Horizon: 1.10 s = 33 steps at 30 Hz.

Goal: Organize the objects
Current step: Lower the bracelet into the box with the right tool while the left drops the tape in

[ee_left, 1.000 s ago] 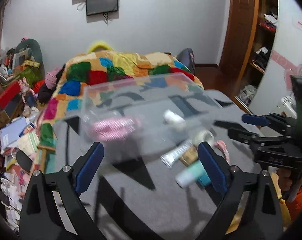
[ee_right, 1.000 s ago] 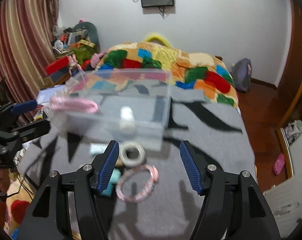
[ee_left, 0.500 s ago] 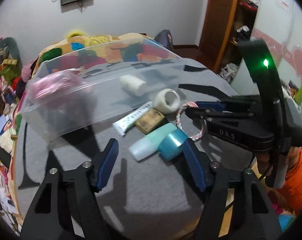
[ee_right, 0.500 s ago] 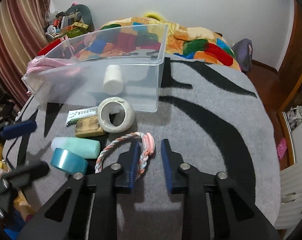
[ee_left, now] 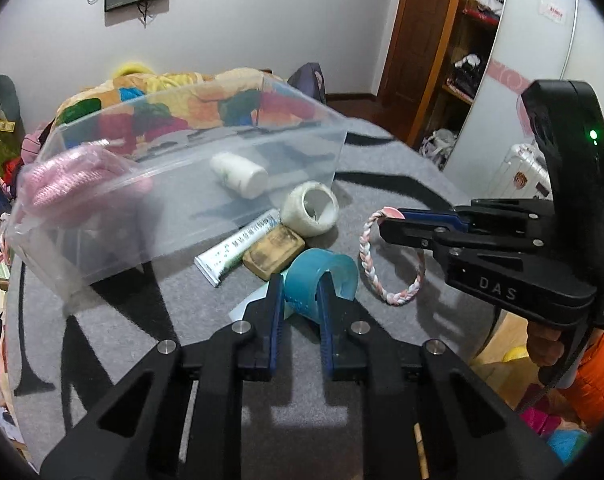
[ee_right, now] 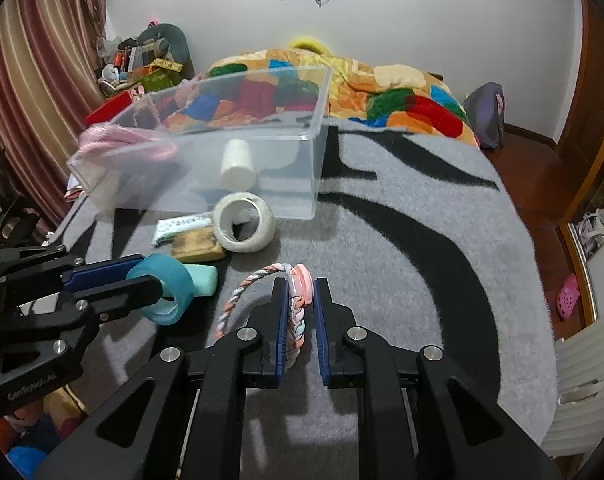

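Observation:
My left gripper (ee_left: 298, 286) is shut on a blue tape roll (ee_left: 322, 276), seen from the side in the right wrist view (ee_right: 162, 288). My right gripper (ee_right: 300, 288) is shut on a braided pink-and-white ring (ee_right: 254, 284), which also shows in the left wrist view (ee_left: 390, 256). A clear plastic bin (ee_left: 102, 240) holds a white bottle (ee_left: 240, 176) and a pink cord bundle (ee_left: 74, 176). In front of the bin lie a white tape roll (ee_right: 244, 228), a tube (ee_left: 238, 246), a brown bar (ee_left: 274, 252) and a teal bottle (ee_right: 200, 278).
Everything rests on a grey-and-black blanket (ee_right: 402, 248) over a bed with a patchwork quilt (ee_right: 382, 100) behind. The blanket's edge drops off on the right to a wooden floor (ee_right: 542, 176). Clutter lines the left wall (ee_right: 142, 60).
Both grippers have moved down and forward and closed: the left onto the blue tape roll, the right onto the braided ring. The tape roll now stands on edge between the left fingers.

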Motion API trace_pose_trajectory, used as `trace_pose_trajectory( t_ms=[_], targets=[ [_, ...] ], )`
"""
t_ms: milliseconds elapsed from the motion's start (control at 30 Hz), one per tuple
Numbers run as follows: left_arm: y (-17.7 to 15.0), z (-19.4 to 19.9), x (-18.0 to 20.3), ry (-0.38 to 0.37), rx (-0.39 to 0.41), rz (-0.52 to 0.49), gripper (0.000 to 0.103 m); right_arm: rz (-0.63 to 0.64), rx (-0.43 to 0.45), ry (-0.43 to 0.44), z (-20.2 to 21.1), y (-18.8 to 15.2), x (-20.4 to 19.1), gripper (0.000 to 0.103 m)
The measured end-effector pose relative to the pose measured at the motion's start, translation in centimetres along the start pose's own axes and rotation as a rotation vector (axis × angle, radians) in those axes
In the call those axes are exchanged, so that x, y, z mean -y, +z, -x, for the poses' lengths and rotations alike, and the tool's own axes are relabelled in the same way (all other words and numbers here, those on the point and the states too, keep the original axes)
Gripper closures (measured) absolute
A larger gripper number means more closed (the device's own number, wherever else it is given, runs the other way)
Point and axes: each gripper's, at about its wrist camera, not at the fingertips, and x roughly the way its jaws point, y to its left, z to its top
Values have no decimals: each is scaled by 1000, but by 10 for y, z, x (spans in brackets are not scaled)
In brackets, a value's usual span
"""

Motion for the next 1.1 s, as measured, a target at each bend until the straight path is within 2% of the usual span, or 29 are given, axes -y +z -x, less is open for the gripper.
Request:
trace_pose_trajectory(
  t_ms=[400, 667, 833, 1100],
  targets=[
    [43, 43, -27, 47, 128, 52, 87, 16, 156, 36, 40, 44, -13, 92],
    [79, 46, -58, 88, 165, 99, 87, 40, 235, 25, 42, 87, -27, 92],
    [90, 34, -70, 114, 144, 111, 87, 57, 223, 2, 22, 109, -35, 92],
    [92, 1, -87, 153, 74, 146, 87, 74, 108, -41, -34, 125, -37, 92]
  ],
)
